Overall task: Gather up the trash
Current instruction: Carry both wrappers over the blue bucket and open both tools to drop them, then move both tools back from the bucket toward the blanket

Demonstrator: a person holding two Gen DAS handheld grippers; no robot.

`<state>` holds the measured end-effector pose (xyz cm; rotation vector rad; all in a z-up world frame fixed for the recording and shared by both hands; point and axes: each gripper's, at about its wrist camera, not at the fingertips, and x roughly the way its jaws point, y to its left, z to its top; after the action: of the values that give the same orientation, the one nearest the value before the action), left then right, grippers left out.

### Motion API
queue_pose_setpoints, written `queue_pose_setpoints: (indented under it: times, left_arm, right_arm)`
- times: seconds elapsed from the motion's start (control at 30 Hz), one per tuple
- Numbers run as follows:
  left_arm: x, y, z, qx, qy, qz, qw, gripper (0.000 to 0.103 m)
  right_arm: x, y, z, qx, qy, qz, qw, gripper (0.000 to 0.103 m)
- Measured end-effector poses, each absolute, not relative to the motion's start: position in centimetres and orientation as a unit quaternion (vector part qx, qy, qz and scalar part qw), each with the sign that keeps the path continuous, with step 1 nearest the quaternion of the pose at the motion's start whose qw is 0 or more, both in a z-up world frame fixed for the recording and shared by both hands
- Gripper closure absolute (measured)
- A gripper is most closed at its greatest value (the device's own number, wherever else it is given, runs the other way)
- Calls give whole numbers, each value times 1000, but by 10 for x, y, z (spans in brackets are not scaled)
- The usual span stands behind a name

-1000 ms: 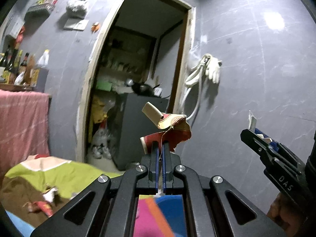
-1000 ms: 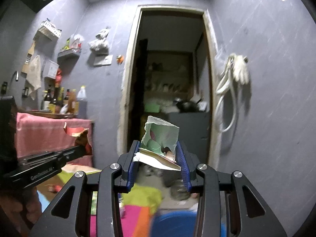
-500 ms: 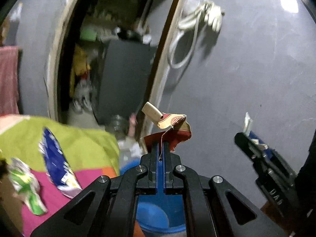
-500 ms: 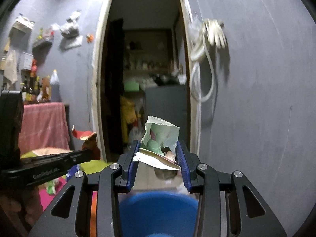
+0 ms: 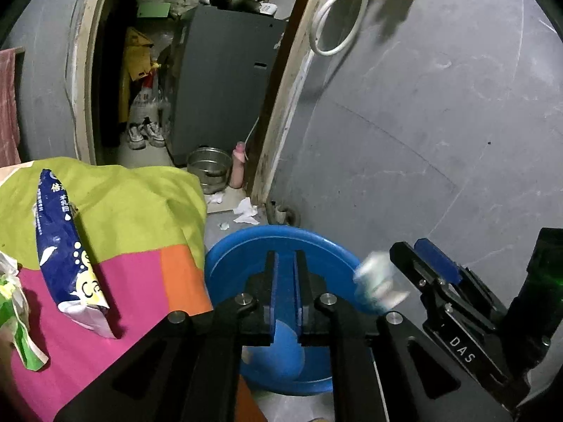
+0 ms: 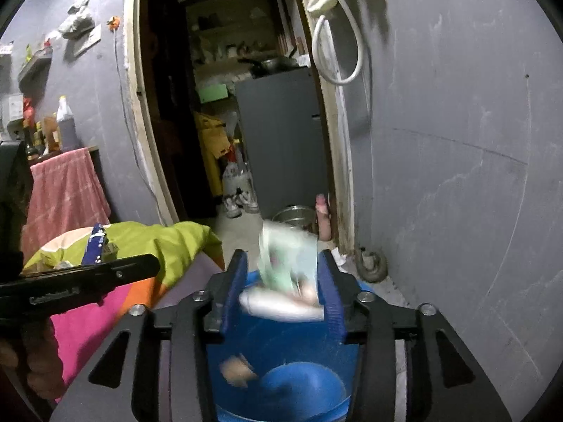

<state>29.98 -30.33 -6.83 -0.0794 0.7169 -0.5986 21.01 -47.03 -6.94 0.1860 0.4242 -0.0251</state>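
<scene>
Trash still littered the bright cloth [image 5: 116, 211] at lower left: a blue wrapper [image 5: 67, 260] and a green one [image 5: 14, 302]. Low in the frame sat the blue basin [image 6: 281, 358] (roomy, rim clear). Right claw [image 6: 281, 281] was opening, its crumpled paper [image 6: 285, 263] slipping free and liable to miss. Left claw [image 5: 285, 281], opening, held nothing.

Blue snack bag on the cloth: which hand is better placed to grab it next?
Probably left. The left gripper, jaws opening and empty, sits beside the cloth with the blue snack bag; the right gripper, jaws opening, has a green wrapper between them over the bucket.
</scene>
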Motion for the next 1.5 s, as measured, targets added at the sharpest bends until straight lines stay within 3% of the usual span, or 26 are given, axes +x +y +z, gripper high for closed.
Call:
queue_pose_setpoints:
  times: [0.1,0.23,0.33,0.53,0.6,1.0,1.5]
  left_arm:
    - [299,-293,-63,-55,337,-287,895,82]
    - [287,-271,-36,-75,306,-282,906,72]
    - [277,-250,-15,-88,273,-275,918,60]
    - [248,-203,27,-105,201,-251,941,21]
    - [238,-185,38,-110,178,-241,948,10]
    - [172,-97,70,-91,98,-181,974,3]
    - [125,-6,56,-69,60,-99,991,2]
  right_arm:
    - [210,-471,-67,93,210,-12,973,51]
    - [206,-468,-52,95,191,-12,977,47]
    - [191,-461,-30,89,155,-12,984,30]
    - [163,-436,20,72,88,-12,993,14]
    - [156,-427,31,69,72,-8,995,0]
    - [119,-356,72,57,-4,24,998,0]
    - [97,-254,75,24,-53,78,995,0]
